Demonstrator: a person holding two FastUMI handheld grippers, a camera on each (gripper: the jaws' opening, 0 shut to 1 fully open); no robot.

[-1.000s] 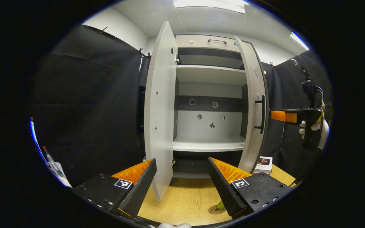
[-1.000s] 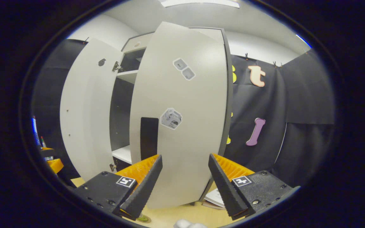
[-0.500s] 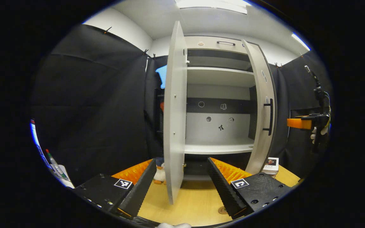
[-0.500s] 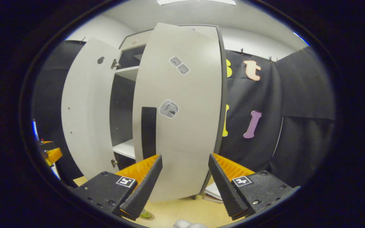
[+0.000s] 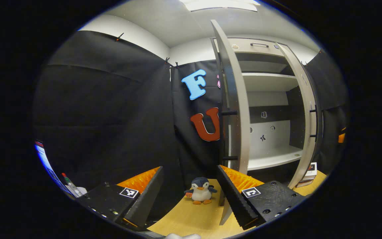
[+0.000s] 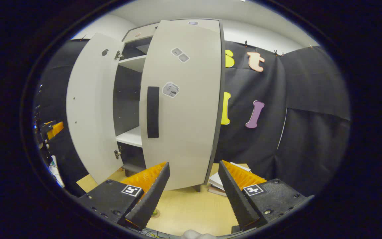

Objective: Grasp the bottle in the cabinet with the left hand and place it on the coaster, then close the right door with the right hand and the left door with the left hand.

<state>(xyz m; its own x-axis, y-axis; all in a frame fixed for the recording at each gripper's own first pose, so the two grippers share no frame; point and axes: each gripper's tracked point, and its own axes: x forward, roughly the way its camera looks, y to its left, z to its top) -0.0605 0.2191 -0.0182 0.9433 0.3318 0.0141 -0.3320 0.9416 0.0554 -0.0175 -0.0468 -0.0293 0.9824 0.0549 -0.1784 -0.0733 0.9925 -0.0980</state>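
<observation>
A light wooden tabletop [image 5: 191, 215] is carrying a tall pale cabinet [image 5: 270, 99] that is standing against the black cloth walls of the booth, under a white ceiling with a light panel. In the left gripper view, the left door [image 5: 232, 99] is hanging open, seen nearly edge-on, with its dark handle facing the cloth; the right door [image 5: 305, 109] is also standing open at the far right. The shelves [image 5: 270, 157] between them are lying bare apart from small stickers on the back panel. A small penguin toy [image 5: 200, 195] is sitting on the table just left of the left door's foot, and a box-like item [image 5: 310, 171] is lying near the base of the right door. A marker [image 5: 69, 181] is showing at the near left edge.

In the right gripper view, the right door [image 6: 182, 99] is facing the camera with its dark handle [image 6: 153, 112] and stickers in sight, partly swung over the opening. Some books [image 6: 222, 182] are lying on the table behind it. The bottle and the coaster [image 6: 154, 212] are barely peeking out beside the near finger, so the bottle's seating cannot be told.

The left gripper [image 5: 189, 196] is holding its fingers spread wide, gripping and touching nothing. The right gripper [image 6: 194, 192] is likewise spread wide and empty, hanging short of the right door.
</observation>
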